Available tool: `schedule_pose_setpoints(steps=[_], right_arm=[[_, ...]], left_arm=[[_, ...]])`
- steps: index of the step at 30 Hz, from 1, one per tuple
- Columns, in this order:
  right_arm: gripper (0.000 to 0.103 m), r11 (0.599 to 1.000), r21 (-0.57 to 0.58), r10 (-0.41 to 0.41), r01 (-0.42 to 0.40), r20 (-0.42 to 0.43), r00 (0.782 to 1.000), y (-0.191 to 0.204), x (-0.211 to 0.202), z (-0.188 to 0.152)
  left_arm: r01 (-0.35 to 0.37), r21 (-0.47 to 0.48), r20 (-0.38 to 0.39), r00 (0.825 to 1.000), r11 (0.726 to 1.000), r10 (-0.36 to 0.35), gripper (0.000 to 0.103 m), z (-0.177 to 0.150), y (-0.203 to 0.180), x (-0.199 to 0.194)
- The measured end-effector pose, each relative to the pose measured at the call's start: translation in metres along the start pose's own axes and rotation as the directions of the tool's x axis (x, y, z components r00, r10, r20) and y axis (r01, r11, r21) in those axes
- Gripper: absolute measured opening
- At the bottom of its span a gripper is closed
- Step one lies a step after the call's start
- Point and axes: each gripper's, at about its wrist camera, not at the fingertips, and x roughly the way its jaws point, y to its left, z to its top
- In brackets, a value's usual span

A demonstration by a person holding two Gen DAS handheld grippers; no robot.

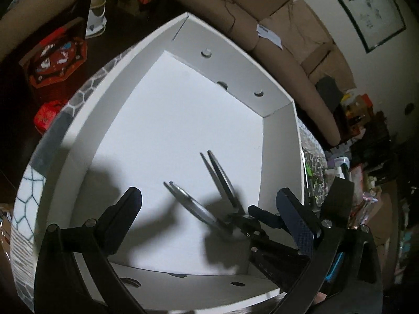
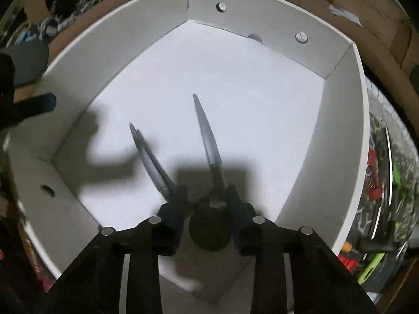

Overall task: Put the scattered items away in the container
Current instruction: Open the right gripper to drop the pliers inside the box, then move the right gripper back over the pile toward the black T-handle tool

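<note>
White box (image 2: 345, 120) is seen from above by both cameras. Scissors (image 2: 209, 141), blades splayed, are pinched at the black handle by the right gripper (image 2: 207, 201) over the box floor. Left gripper (image 1: 209, 201) is held spread wide, nothing between its fingers, beside the scissors (image 1: 222, 178) above the box (image 1: 277, 157).

The black handle end of the scissors (image 2: 209, 225) is sitting between the right gripper's (image 2: 208, 201) dark fingers, which are hiding its shape, and motion is blurring the left blade. In the left wrist view the left gripper's (image 1: 212, 204) right finger is covering the near right corner of the white box (image 1: 277, 60). The clutter right of the box is staying too dark and smeared to identify.
</note>
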Motion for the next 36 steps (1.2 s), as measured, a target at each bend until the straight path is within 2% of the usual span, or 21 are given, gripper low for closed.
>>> schedule_pose_setpoints(steps=[6,12,17,20,22,24,26,28,32,34,36], right_arm=[[0.026,1.000,-0.029,-0.010,0.007,-0.100,0.995,0.003,-0.002,-0.012],[0.025,1.000,-0.028,-0.010,0.006,-0.158,0.987,0.011,-0.009,-0.029],[0.022,1.000,-0.007,0.020,-0.021,-0.139,0.990,0.007,-0.018,-0.033],[0.024,0.999,0.032,0.028,-0.027,-0.050,0.998,-0.006,-0.047,-0.036],[0.037,0.998,0.058,0.034,-0.035,0.014,0.999,-0.018,-0.073,-0.042],[0.056,0.997,0.070,0.024,-0.028,0.063,0.998,-0.030,-0.093,-0.049],[0.061,0.997,0.076,0.010,-0.018,0.105,0.994,-0.043,-0.112,-0.056],[0.068,0.995,0.101,0.007,-0.019,0.125,0.992,-0.053,-0.124,-0.063],[0.093,0.977,0.196,0.051,-0.083,0.163,0.985,-0.088,-0.142,-0.098],[0.098,0.961,0.253,0.066,-0.112,0.184,0.981,-0.105,-0.151,-0.116],[0.098,0.949,0.291,0.062,-0.121,0.203,0.977,-0.118,-0.161,-0.135]], left_arm=[[0.022,-0.043,-0.067,0.997,0.999,-0.025,0.103,-0.005,0.004,0.021],[0.020,-0.042,-0.087,0.996,0.999,-0.023,0.103,-0.011,-0.001,0.028],[0.013,-0.037,-0.092,0.996,0.999,-0.017,0.103,-0.017,-0.006,0.025],[0.006,-0.024,-0.085,0.996,1.000,-0.008,0.103,-0.020,-0.010,0.021],[0.015,-0.021,-0.075,0.997,1.000,-0.016,0.103,-0.024,-0.014,0.016],[0.017,-0.001,-0.062,0.998,1.000,-0.017,0.103,-0.029,-0.022,0.010],[-0.003,0.037,-0.046,0.999,0.999,0.005,0.103,-0.037,-0.033,0.006],[0.007,0.067,-0.044,0.999,0.998,-0.004,0.103,-0.047,-0.047,0.003],[0.024,0.131,-0.053,0.998,0.991,-0.017,0.103,-0.067,-0.080,0.004],[0.008,0.195,-0.043,0.999,0.981,0.000,0.103,-0.080,-0.100,0.004],[0.013,0.252,-0.031,1.000,0.968,-0.006,0.103,-0.093,-0.121,0.004]])
